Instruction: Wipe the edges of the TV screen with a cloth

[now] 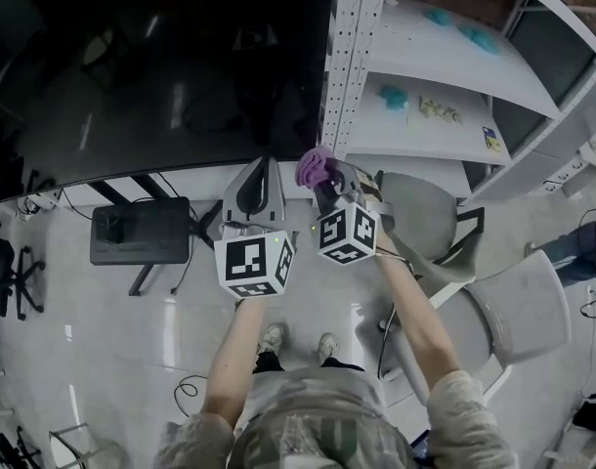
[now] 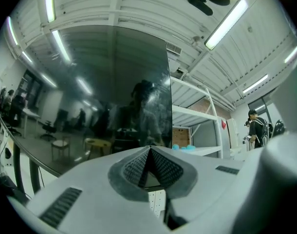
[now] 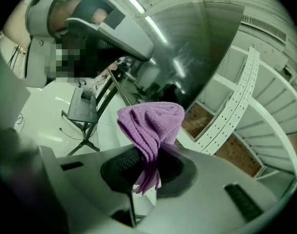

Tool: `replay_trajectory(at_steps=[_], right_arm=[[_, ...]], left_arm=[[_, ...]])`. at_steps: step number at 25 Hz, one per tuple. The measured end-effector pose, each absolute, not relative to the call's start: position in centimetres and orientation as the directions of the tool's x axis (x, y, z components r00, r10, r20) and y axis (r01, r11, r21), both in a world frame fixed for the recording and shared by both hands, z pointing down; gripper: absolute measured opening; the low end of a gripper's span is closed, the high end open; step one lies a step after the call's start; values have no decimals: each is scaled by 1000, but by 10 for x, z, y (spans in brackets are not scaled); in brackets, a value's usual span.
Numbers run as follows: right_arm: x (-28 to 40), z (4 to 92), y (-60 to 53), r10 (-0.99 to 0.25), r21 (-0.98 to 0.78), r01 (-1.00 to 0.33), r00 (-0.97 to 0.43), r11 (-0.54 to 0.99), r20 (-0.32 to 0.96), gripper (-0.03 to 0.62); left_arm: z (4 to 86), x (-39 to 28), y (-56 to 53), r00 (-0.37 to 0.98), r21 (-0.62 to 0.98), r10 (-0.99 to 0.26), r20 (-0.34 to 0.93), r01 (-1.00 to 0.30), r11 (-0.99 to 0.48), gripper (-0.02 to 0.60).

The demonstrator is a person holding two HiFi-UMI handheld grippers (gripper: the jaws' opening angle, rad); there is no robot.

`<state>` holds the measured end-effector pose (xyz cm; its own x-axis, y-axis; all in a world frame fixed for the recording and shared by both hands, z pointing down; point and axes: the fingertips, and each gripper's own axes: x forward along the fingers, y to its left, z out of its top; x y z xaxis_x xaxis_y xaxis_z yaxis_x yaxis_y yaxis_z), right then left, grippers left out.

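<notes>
Hidden or cut off: the TV screen (image 1: 161, 66) runs off the top and left of the head view, so only its lower edge and right edge show. Its dark glass gives mostly reflections of ceiling lights and a room.
Contact: no view shows whether the cloth (image 1: 316, 167) touches the screen.
Right jaw tips: in the head view the cloth covers them.
Cloth look: purple, ribbed knit, bunched into a rounded wad (image 3: 151, 123) above the jaws, with a thin tail hanging down between the pads.
Cloth place: at the screen's lower right corner, just beside the perforated shelf upright (image 1: 352, 47).
Right gripper (image 3: 151, 152): clenched on the cloth, aimed up at the screen (image 3: 207, 38).
Left gripper (image 2: 149, 150): jaws closed tip to tip with nothing between them, pointing at the screen (image 2: 100, 96) near its right edge.
Left gripper place: in the head view the left gripper (image 1: 260, 169) sits just beside the right gripper (image 1: 322, 179), below the screen's bottom edge.
Arms: both forearms reach forward and close together, marker cubes facing the head camera.
Around: white shelving (image 1: 445, 57) to the right of the screen, grey chairs (image 1: 513, 306) on the floor, a black box (image 1: 140, 231) by the stand legs.
</notes>
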<state>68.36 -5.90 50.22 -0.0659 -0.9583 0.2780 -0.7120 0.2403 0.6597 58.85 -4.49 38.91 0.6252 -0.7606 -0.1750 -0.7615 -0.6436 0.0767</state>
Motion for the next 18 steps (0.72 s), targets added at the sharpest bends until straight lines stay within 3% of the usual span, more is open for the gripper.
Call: replay_trajectory(at_steps=[12,18], right_arm=[[682,504,-54,-957,615,-753,-70,236,281,55],[669,429,-24,-992,481,-870,-72,113,103,55]], left_arm=[[396,574,-41,604,100,-779,-167,-776,-623,14],[355,551,-22,582,75,-777,-240,-787,-612,14]])
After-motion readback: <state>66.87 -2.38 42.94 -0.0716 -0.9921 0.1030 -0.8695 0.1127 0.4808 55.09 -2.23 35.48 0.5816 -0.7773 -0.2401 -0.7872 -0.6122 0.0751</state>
